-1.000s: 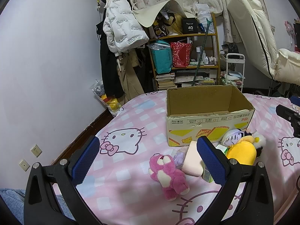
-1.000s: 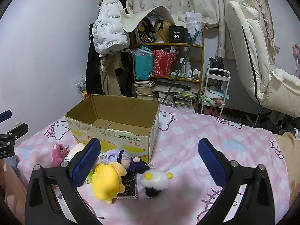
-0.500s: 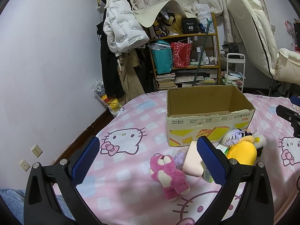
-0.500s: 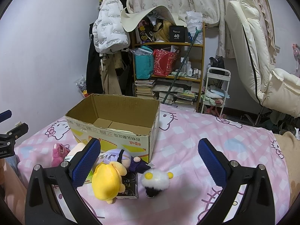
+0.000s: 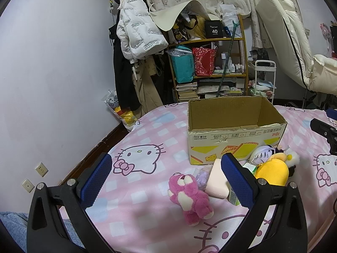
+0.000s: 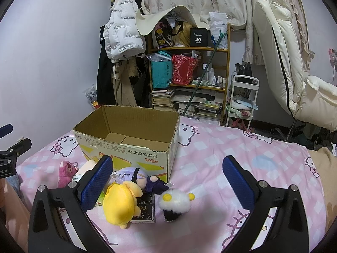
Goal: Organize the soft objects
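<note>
Left wrist view: the left gripper (image 5: 166,177) hovers over the pink bed (image 5: 147,130), its blue fingers (image 5: 95,176) spread wide and holding nothing. A pink plush bear (image 5: 190,196) lies on the cover just ahead, framed between the fingers and nearer the right one, its long axis slanting from head at upper left to feet at lower right. Behind it sit a pale cushion (image 5: 217,181) and a yellow plush (image 5: 272,172), close against the front of the open cardboard box (image 5: 233,135).

Right wrist view: the right gripper (image 6: 168,180) is likewise wide open and empty. The yellow plush (image 6: 121,201) lies low and left, beside the left finger; a purple-haired doll (image 6: 134,176) and a white fluffy toy (image 6: 175,203) rest nearer the centre. The box (image 6: 128,143) stands just behind them. The bear looks closest to the left gripper; the yellow plush to the right.
</note>
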A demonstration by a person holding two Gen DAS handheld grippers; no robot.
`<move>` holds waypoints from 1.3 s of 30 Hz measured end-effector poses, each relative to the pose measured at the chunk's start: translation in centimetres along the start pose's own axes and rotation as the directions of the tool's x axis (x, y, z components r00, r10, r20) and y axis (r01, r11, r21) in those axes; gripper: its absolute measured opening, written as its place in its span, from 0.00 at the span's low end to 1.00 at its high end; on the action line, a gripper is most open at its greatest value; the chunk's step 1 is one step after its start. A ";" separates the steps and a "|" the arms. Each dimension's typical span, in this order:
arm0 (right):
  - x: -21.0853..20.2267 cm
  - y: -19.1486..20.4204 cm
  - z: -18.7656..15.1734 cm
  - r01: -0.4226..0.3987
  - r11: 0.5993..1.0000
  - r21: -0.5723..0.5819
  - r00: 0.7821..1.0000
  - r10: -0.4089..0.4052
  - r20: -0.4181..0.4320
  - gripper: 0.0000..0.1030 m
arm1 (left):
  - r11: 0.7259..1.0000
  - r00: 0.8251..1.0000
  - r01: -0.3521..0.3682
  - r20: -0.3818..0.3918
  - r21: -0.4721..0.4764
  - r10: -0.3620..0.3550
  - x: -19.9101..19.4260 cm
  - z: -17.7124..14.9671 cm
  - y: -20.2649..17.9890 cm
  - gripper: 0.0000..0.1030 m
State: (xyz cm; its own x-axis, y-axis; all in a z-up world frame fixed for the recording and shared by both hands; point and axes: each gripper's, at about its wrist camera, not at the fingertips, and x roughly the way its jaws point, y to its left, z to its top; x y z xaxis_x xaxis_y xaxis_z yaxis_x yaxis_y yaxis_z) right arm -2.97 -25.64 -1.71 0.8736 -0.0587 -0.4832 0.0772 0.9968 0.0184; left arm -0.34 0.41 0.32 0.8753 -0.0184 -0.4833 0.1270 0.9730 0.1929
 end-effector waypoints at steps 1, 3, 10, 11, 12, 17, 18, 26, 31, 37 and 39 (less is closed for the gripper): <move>0.0 0.0 0.0 -0.001 1.000 0.000 1.000 0.001 0.000 1.00 | 1.000 1.000 0.000 0.001 0.001 0.000 0.0 0.0 -0.1 0.99; 0.0 0.0 0.0 0.000 1.000 0.000 1.000 0.000 -0.001 1.00 | 1.000 1.000 0.000 0.002 0.001 0.000 0.0 0.0 -0.1 0.99; 0.0 0.0 -0.1 0.001 1.000 0.001 1.000 -0.001 -0.003 1.00 | 1.000 1.000 -0.001 0.002 0.001 0.001 0.0 0.0 -0.1 0.99; 0.1 0.0 -0.1 -0.001 1.000 0.001 1.000 0.001 -0.001 1.00 | 1.000 1.000 -0.001 0.001 0.001 0.001 0.0 0.0 -0.1 0.99; 0.1 0.0 -0.1 0.000 1.000 0.001 1.000 0.000 -0.001 1.00 | 1.000 1.000 0.000 0.001 0.002 0.000 0.0 0.0 -0.1 0.99; 0.1 0.0 -0.1 0.000 1.000 0.000 1.000 0.000 -0.004 1.00 | 1.000 1.000 -0.002 0.001 0.001 0.002 0.0 0.0 -0.1 0.99; 0.2 0.0 -0.1 -0.001 1.000 0.001 1.000 0.001 -0.003 1.00 | 1.000 1.000 -0.001 0.001 0.001 0.001 0.0 0.0 -0.1 0.99; 0.2 -0.1 -0.1 -0.001 1.000 0.001 1.000 0.001 -0.004 1.00 | 1.000 1.000 -0.003 0.001 0.002 0.003 0.0 0.0 -0.1 0.99; 0.3 -0.1 -0.1 -0.001 1.000 0.000 1.000 0.001 -0.005 1.00 | 1.000 1.000 -0.001 -0.003 0.004 0.001 0.1 -0.1 -0.1 0.99; 0.3 -0.2 0.1 -0.001 1.000 0.001 1.000 0.001 -0.007 1.00 | 1.000 1.000 -0.002 -0.013 0.011 0.002 0.3 -0.3 0.2 0.99; 0.4 -0.3 0.2 0.000 1.000 0.000 1.000 0.000 -0.007 1.00 | 1.000 1.000 -0.004 -0.019 0.014 0.005 0.4 -0.2 0.1 0.99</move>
State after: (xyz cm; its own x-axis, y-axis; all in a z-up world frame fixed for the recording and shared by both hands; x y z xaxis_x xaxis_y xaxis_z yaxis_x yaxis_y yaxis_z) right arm -2.55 -25.96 -1.73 0.8701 -0.0581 -0.4895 0.0771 0.9968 0.0188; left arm -0.04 0.56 -0.02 0.8667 -0.0094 -0.4988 0.1297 0.9697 0.2070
